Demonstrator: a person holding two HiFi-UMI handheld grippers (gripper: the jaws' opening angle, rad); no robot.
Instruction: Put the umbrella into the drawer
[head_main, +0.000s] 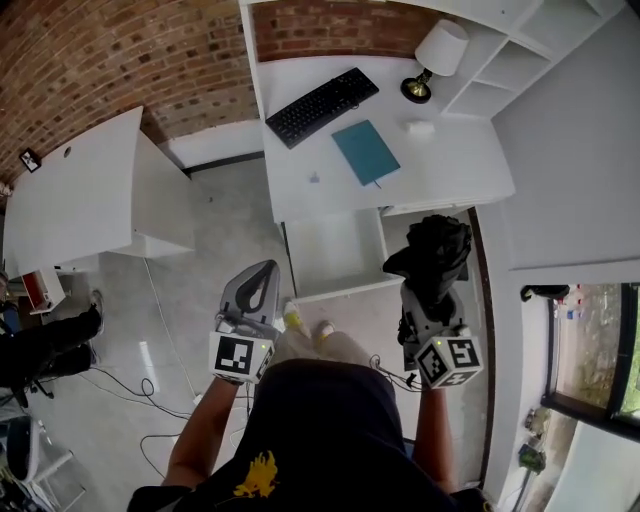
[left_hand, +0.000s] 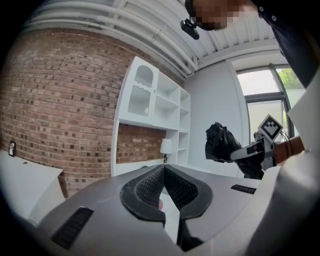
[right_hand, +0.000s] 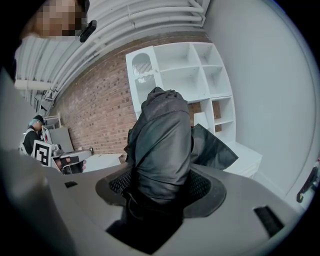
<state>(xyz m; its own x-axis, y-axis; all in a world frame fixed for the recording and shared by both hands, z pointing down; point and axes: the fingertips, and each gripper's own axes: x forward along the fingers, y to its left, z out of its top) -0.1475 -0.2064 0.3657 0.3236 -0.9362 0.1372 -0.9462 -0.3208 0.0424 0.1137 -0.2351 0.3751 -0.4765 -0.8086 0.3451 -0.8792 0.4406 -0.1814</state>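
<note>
Your right gripper (head_main: 432, 285) is clamped on the umbrella (head_main: 440, 245). In the right gripper view the jaws press on both sides of the folded black fabric low down. The rest of the umbrella (right_hand: 162, 145) sticks out past the gripper (right_hand: 160, 186) along the line of the jaws, with one loose flap of cloth hanging off to its right.

Position, head view: the umbrella is off every surface, held in the air over the floor (head_main: 225, 230). It sits just in front of the front edge of the desk (head_main: 450, 165), near the desk's front right corner. The drawer (head_main: 335, 255) is pulled out from under the desk's front edge and stands open, its white inside showing. The umbrella is just to the right of the drawer's right wall and not inside it.

Your left gripper (head_main: 262, 275) is over the floor just left of the drawer's front left corner. In the left gripper view its jaws are together, with the tips (left_hand: 163, 169) touching and nothing held.

On the desk:
- a keyboard (head_main: 322, 105) toward the back left
- a teal notebook (head_main: 365, 152) mid-desk
- a lamp (head_main: 435, 60) at the back right

White shelves (right_hand: 180, 75) stand against the brick wall behind
</note>
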